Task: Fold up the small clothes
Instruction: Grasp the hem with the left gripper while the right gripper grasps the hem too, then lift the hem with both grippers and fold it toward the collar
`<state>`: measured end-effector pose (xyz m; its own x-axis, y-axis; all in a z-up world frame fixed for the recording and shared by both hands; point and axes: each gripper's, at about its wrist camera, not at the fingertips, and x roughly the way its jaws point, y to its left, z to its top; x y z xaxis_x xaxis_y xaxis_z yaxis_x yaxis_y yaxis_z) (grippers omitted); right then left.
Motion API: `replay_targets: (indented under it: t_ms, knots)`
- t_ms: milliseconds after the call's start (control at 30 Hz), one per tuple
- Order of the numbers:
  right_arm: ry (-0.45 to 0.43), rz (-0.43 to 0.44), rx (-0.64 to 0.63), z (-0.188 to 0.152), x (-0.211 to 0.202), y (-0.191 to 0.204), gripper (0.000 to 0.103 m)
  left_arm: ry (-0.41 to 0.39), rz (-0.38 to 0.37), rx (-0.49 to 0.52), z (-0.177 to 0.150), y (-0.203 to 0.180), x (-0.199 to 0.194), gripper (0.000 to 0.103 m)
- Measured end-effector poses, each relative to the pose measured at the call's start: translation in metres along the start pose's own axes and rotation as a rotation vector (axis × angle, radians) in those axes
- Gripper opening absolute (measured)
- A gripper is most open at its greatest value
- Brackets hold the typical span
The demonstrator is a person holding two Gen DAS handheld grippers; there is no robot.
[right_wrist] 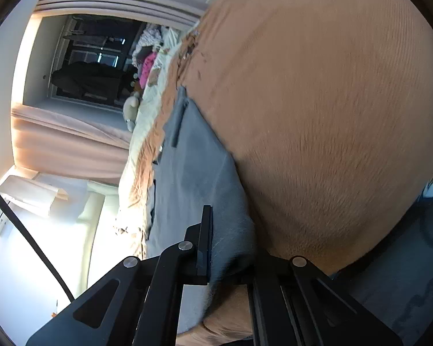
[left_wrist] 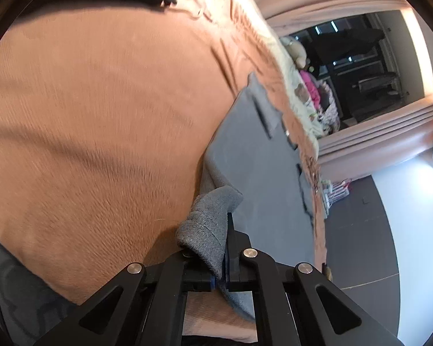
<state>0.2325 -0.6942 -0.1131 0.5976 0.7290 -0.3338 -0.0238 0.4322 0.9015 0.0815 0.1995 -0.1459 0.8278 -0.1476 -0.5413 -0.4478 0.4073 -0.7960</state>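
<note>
Between both pairs of fingers, a grey garment is held over an orange bedspread.

Left gripper (left_wrist: 220, 248) has its fingers (left_wrist: 231, 230) closed narrow on a bunched grey corner of the garment (left_wrist: 254, 155), cloth folding over the tip. Right gripper (right_wrist: 231, 242) pinches the garment (right_wrist: 193, 178) too: one finger (right_wrist: 205, 239) lies flat against the cloth, the other is hidden behind it. From both grips the grey cloth stretches away, its near edge lifted, its far part lying on the bedspread (left_wrist: 101, 101). Beyond the bed's edge sit a cream blanket (right_wrist: 141, 132), a pile of pink clothes (left_wrist: 310, 85), pink curtains (right_wrist: 72, 141) and a dark window (left_wrist: 360, 66).
</note>
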Motion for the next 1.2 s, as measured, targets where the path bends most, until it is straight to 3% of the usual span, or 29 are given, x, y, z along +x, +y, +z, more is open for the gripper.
replay_targets:
  t_ms: [267,600,1000,1200]
  knots:
    - [-0.041,0.040,-0.053,-0.015,-0.017,0.030,0.000,-0.081,-0.051,0.019,0.008,-0.030,-0.040,0.003]
    - [-0.068,0.151,-0.111,-0.039,-0.057,0.063,0.000,-0.160,-0.132,0.075,0.005,-0.069,-0.107,0.002]
    - [-0.098,0.225,-0.167,-0.063,-0.116,0.056,0.000,-0.212,-0.175,0.094,-0.022,-0.089,-0.188,0.002]
    - [-0.104,0.231,-0.189,-0.066,-0.118,0.054,0.000,-0.242,-0.194,0.089,-0.042,-0.091,-0.225,0.002]
